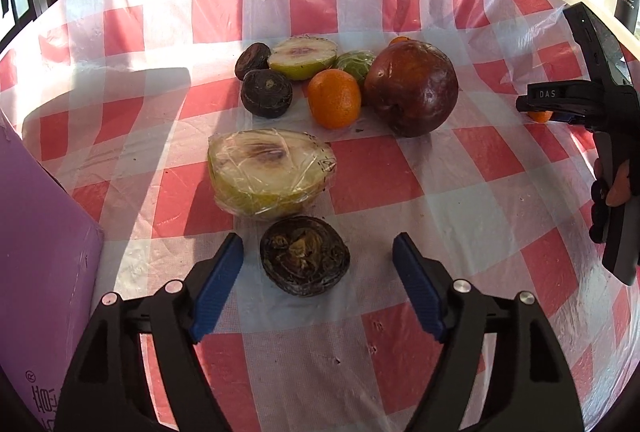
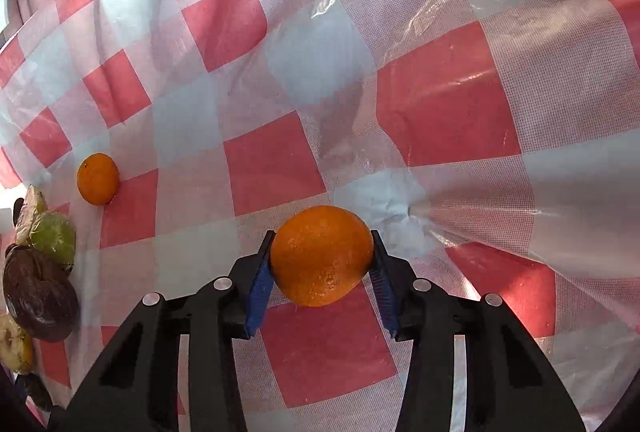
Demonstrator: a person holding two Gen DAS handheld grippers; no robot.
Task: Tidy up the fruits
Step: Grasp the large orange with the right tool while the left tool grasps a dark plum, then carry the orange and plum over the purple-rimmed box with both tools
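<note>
In the left wrist view, my left gripper (image 1: 318, 246) is open around a dark purple halved fruit (image 1: 305, 256) on the checked tablecloth, its pads apart from it. Beyond lie a wrapped pale fruit half (image 1: 270, 171), a tangerine (image 1: 334, 97), a big dark red fruit (image 1: 412, 87), dark round fruits (image 1: 266, 92) and another cut half (image 1: 302, 56). My right gripper (image 2: 322, 232) is shut on an orange (image 2: 322, 256) close above the cloth; it also shows in the left wrist view (image 1: 544, 109) at the right.
A purple box (image 1: 40, 260) stands at the left edge. In the right wrist view, another tangerine (image 2: 98, 179) and the fruit cluster (image 2: 40, 296) lie at the left. The plastic-covered red-and-white tablecloth (image 2: 460, 119) is wrinkled.
</note>
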